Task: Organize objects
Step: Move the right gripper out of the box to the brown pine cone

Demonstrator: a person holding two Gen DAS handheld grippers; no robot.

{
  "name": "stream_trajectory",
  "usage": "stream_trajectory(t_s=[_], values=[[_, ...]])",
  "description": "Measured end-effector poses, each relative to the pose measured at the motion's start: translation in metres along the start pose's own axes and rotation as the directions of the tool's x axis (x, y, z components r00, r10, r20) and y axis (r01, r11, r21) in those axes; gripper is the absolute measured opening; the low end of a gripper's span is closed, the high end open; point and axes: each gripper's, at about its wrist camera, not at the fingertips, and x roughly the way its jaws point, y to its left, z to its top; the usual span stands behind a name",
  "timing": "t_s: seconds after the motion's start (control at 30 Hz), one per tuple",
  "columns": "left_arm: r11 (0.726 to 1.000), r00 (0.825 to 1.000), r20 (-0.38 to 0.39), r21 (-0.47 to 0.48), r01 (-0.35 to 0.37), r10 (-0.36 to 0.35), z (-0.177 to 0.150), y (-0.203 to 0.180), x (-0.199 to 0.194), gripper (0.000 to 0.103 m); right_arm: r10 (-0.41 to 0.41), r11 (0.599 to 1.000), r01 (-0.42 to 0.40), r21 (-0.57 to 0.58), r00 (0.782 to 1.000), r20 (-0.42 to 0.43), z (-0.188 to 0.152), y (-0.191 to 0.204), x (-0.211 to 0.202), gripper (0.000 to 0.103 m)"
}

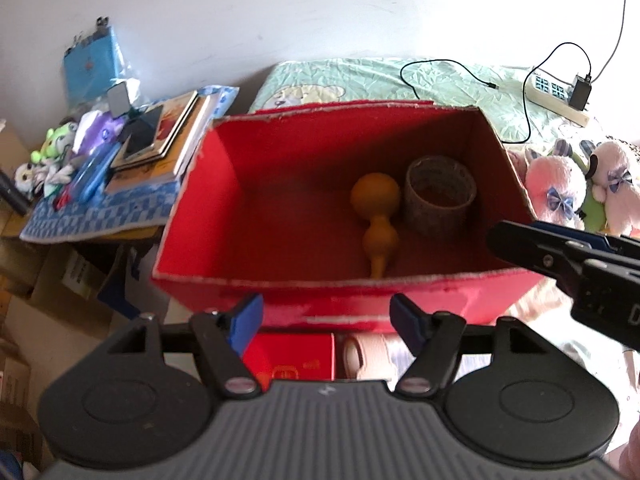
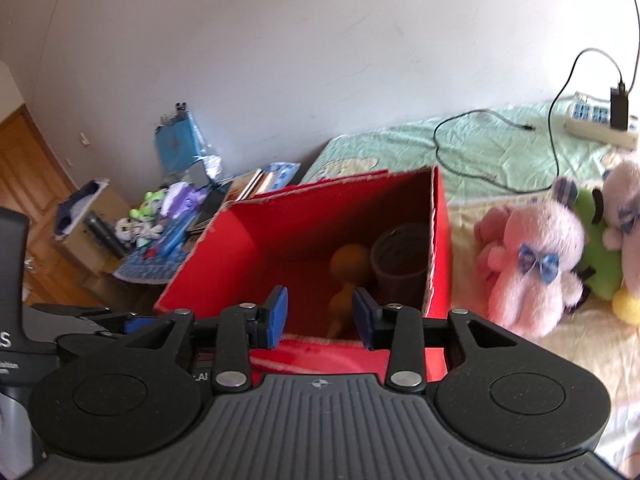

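An open red cardboard box (image 1: pixel 280 152) stands on the bed, also seen in the right wrist view as the red box (image 2: pixel 248 240). Inside it at the right lie a yellow gourd-shaped toy (image 1: pixel 376 208) (image 2: pixel 348 264) and a roll of tape (image 1: pixel 440 196) (image 2: pixel 400 256) beside it. My left gripper (image 1: pixel 326 314) is open, just before the box's near wall, with nothing between its fingers. My right gripper (image 2: pixel 320 316) is open and empty over the near right corner of the box. It enters the left wrist view as the right gripper (image 1: pixel 504 236) at the right.
Pink plush toys (image 1: pixel 556 188) (image 2: pixel 536 260) lie on the bed right of the box. A side table (image 1: pixel 100 216) with books and small items stands at the left. A power strip (image 1: pixel 556 96) and cable lie behind. A small red box (image 1: pixel 296 360) and a pale roll (image 1: pixel 368 356) sit under my left gripper.
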Motion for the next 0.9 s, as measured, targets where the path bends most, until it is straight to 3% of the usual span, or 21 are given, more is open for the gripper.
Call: stream_trajectory(t_s=[0.4, 0.53, 0.9], values=[[0.999, 0.998, -0.031, 0.000, -0.047, 0.047, -0.027, -0.019, -0.010, 0.078, 0.062, 0.998, -0.061, 0.024, 0.998, -0.030, -0.025, -0.006, -0.024, 0.039], [0.998, 0.998, -0.028, 0.028, -0.056, 0.057, -0.035, -0.028, -0.013, 0.085, 0.066, 0.997, -0.064, 0.044, 0.997, -0.047, -0.032, -0.012, -0.027, 0.039], [0.997, 0.996, -0.073, 0.062, -0.041, 0.046, -0.047, -0.044, -0.003, 0.086, 0.078, 0.987, -0.059, 0.150, 0.989, -0.123, -0.053, -0.032, -0.022, 0.044]])
